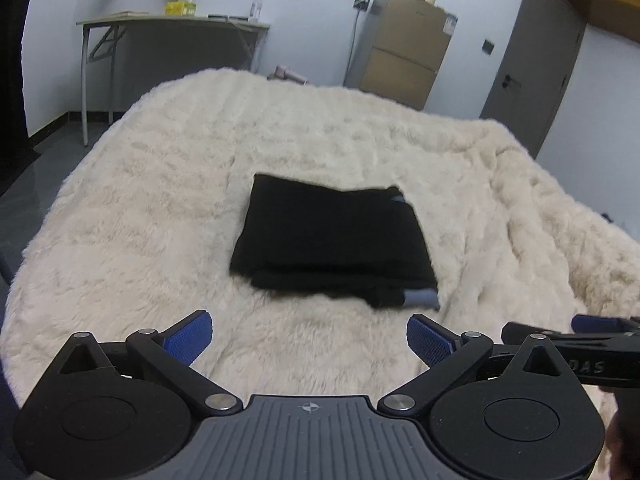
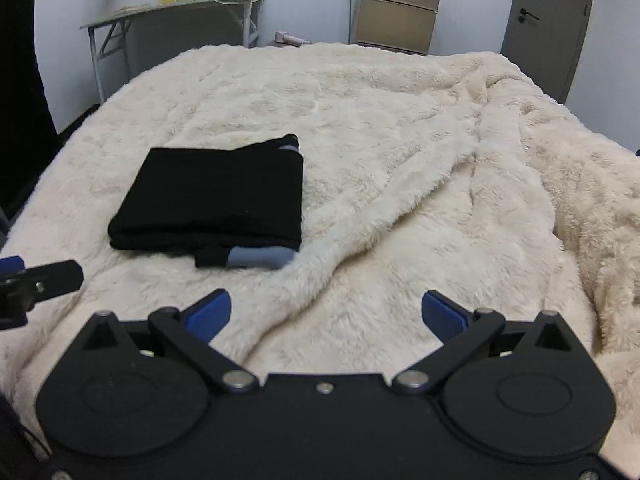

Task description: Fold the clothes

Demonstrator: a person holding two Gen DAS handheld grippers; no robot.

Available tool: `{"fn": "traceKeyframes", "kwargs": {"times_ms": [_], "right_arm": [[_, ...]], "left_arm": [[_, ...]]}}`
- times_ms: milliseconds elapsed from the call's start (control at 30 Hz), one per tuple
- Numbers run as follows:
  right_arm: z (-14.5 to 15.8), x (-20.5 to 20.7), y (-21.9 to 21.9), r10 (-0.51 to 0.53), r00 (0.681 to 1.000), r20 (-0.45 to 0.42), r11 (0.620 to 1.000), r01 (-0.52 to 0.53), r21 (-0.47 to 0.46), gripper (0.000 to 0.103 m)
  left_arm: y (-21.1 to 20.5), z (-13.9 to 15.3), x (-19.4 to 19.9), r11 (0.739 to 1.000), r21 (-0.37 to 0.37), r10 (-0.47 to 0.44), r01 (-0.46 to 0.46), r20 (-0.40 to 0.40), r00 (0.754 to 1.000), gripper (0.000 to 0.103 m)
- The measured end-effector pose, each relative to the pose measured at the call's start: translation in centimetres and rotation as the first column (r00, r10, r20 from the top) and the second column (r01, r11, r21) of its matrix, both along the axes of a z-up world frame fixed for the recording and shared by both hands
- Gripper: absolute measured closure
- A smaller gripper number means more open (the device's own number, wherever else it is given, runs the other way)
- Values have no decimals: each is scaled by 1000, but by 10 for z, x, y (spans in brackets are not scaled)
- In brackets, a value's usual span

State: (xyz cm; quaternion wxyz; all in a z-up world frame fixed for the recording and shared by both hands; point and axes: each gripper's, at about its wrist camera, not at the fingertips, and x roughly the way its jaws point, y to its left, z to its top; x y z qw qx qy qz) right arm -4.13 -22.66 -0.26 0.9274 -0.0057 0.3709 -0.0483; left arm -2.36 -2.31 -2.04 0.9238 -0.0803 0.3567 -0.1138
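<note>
A black garment (image 1: 334, 238) lies folded into a flat rectangle on the cream fluffy blanket (image 1: 160, 200), with a grey-blue cuff poking out at its near right corner. In the right wrist view the same folded garment (image 2: 212, 196) sits ahead and to the left. My left gripper (image 1: 310, 340) is open and held back from the near edge of the garment, with nothing between its blue pads. My right gripper (image 2: 326, 316) is open just as wide over bare blanket (image 2: 400, 160), to the right of the garment. Each gripper's tip shows at the edge of the other's view.
A folding table (image 1: 168, 24) with a yellow box and a bottle stands against the far wall. A tan cabinet (image 1: 404, 48) and a grey door (image 1: 532, 60) are at the back right. The blanket bunches into folds (image 2: 520, 160) on the right side.
</note>
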Motion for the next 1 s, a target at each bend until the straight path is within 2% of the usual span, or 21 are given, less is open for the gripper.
{"fn": "traceKeyframes", "kwargs": {"times_ms": [67,300,1000], "right_arm": [[4,-11,4,4,1000,21,1000,-4,-6,0],[3,-4,17,11,999,40,1000,-10,-26,0],[-1,1,22,22,999,28,999,-21,-26,0]], "left_arm": [[1,-2,0,1000,7,9,-8,-15,1000,0],[-3,-7,4,998,58,1,1,-48,999,0],[-5,-10,5,999,49,-15,17,-48,999,0]]}}
